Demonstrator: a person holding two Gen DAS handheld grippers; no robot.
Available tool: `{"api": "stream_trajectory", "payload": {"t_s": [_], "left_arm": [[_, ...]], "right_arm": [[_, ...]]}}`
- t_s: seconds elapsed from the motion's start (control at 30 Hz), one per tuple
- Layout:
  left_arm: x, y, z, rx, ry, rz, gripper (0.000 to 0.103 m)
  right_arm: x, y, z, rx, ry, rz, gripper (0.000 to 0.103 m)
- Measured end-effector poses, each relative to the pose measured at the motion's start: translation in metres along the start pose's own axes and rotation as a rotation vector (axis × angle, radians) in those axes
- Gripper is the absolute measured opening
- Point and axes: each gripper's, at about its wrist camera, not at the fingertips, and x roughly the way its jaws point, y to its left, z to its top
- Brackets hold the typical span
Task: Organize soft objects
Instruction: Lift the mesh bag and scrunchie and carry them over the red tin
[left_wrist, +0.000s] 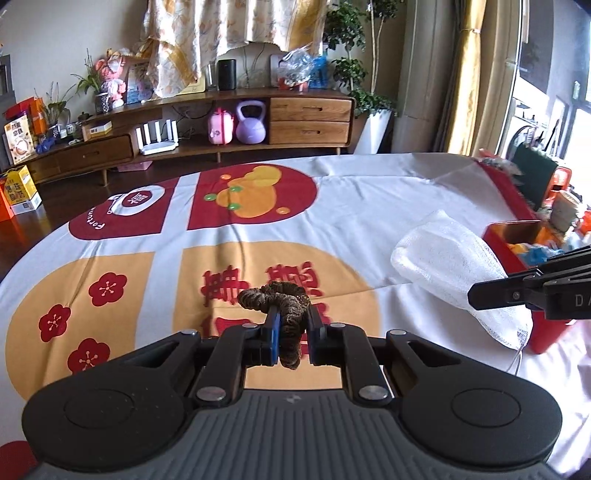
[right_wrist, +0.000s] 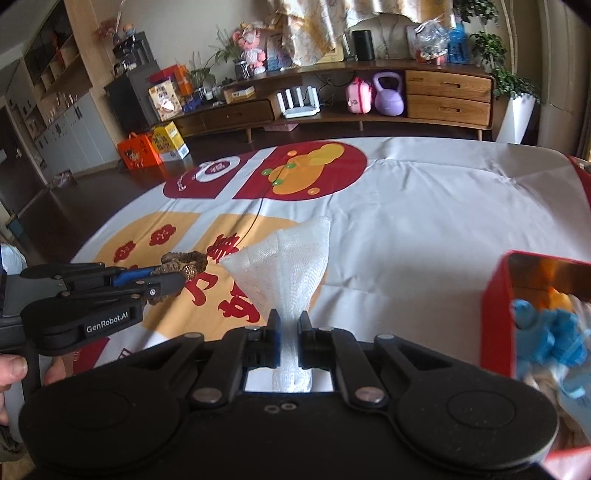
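My left gripper (left_wrist: 291, 314) is shut on a brown ruffled scrunchie (left_wrist: 284, 299), which hangs between its blue pads above the printed tablecloth (left_wrist: 258, 229). In the right wrist view the same left gripper (right_wrist: 173, 282) comes in from the left with the scrunchie (right_wrist: 184, 260) at its tips. My right gripper (right_wrist: 288, 317) is shut on a white mesh pouch (right_wrist: 291, 258), pinched at its narrow part and fanning out above the fingers. The pouch (left_wrist: 450, 266) also shows at the right of the left wrist view, with the right gripper (left_wrist: 476, 295) at its edge.
A red box (right_wrist: 495, 314) with blue and orange soft items stands on the table at the right; it shows as the red box (left_wrist: 509, 229) in the left wrist view. A thin dark cord (right_wrist: 258, 214) lies on the cloth. A wooden sideboard (left_wrist: 310, 118) lines the far wall.
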Motion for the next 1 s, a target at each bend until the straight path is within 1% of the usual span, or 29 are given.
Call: {"api": "stream_trajectory", "payload": {"t_s": [0.27,0.53,0.73,1.0], "left_arm": [[-0.029,-0.047,0.007,0.046,-0.009,-0.055,0.014],[-0.047,-0.105,0.014,0.109,-0.037,-0.121,0.014],[-0.048,-0.151,0.021,0.149,-0.048,-0.173,0.014],[-0.038,-0.208,0.028,0.189,-0.044,-0.245,0.014]], "right_arm": [[-0.054,-0.026,-0.009,0.042,-0.055,-0.013,0.007],[-0.102,-0.068,-0.023,0.096,-0.112,-0.055,0.007],[-0.128,-0.101,-0.036,0.146,-0.139,-0.093,0.007],[-0.152,-0.142,-0.051,0.2,-0.161,-0.146,0.007]]}}
